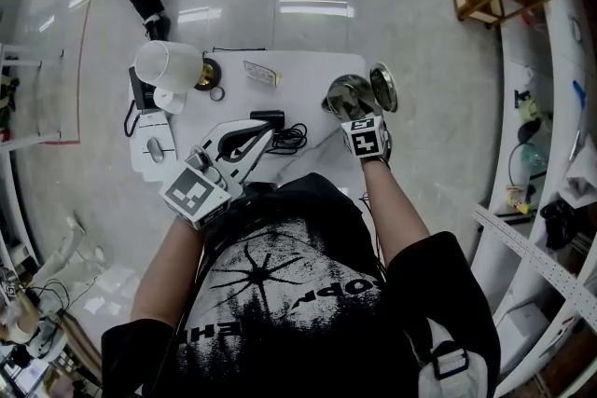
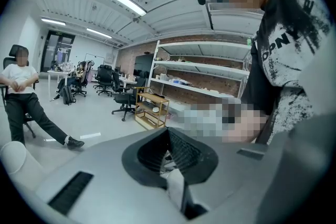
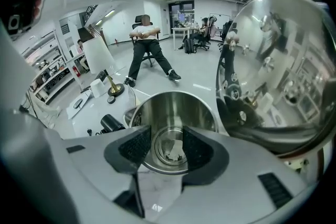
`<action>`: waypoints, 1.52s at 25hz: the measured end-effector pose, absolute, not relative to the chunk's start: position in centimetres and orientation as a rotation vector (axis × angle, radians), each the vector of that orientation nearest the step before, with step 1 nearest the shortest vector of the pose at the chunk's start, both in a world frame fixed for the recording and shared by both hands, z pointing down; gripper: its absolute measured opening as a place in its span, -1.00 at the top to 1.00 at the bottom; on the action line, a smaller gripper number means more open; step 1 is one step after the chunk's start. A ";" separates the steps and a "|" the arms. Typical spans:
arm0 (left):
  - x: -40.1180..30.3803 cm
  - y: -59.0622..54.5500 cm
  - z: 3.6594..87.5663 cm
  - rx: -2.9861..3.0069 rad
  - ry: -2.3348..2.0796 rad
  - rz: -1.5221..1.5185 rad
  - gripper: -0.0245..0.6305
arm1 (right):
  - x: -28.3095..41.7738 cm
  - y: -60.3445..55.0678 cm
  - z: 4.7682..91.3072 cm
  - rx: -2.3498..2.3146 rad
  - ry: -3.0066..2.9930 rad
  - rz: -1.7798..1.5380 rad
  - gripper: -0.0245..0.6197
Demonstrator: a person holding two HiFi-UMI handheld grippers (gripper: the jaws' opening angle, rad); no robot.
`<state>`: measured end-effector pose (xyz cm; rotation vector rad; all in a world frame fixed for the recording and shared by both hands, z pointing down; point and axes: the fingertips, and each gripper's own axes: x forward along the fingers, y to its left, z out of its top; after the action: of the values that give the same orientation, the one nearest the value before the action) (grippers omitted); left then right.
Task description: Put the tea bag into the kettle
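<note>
Now tea bag (image 3: 171, 152) lies on kettle (image 3: 157, 105) bottom, below right tool (image 3: 167, 140), jaws released, empty. Left tool (image 2: 169, 144) clenched on nothing. Bag likely light, limp, tearable; best hold: top edge.

the left gripper's (image 2: 168, 136) jaws met at their tips. left of the white shelf rack (image 2: 202, 78) stood a wooden trolley (image 2: 152, 109), black office chairs (image 2: 125, 97) and a seated person (image 2: 23, 97).

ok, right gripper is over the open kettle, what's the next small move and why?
Probably lift the right gripper clear of the kettle. Its jaws stand apart with nothing between them, and a small pale thing, likely the tea bag, already lies on the kettle's bottom. The lid stands open beside it.
</note>
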<state>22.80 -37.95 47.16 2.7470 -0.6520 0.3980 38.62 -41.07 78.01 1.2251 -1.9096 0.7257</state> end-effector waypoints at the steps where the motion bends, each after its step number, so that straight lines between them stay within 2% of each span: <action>1: 22.7 -37.9 47.2 2.745 -0.656 0.399 0.91 | 38.5 -41.1 78.0 1.226 -1.914 0.725 0.36; 12: 22.3 -36.0 46.3 2.785 -0.652 0.365 0.91 | 37.3 -40.6 74.8 1.232 -1.959 0.579 0.39; 16: 21.2 -35.6 45.6 2.796 -0.674 0.322 0.91 | 36.2 -40.6 72.7 1.227 -1.991 0.497 0.72; 21: 18.8 -35.7 44.1 2.826 -0.716 0.255 0.91 | 32.9 -41.0 68.6 1.181 -2.084 0.394 0.89; 33: 11.0 -36.3 40.9 2.897 -0.859 0.121 0.91 | 17.6 -41.3 49.9 0.970 -2.638 0.171 0.89; 38: 6.9 -36.4 39.0 2.926 -0.962 0.071 0.91 | 13.4 -40.9 42.3 0.897 -2.801 0.019 0.89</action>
<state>6.88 -36.44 38.98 2.9256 -0.9620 0.0706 13.35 -40.85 42.27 0.8970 -2.8011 0.0185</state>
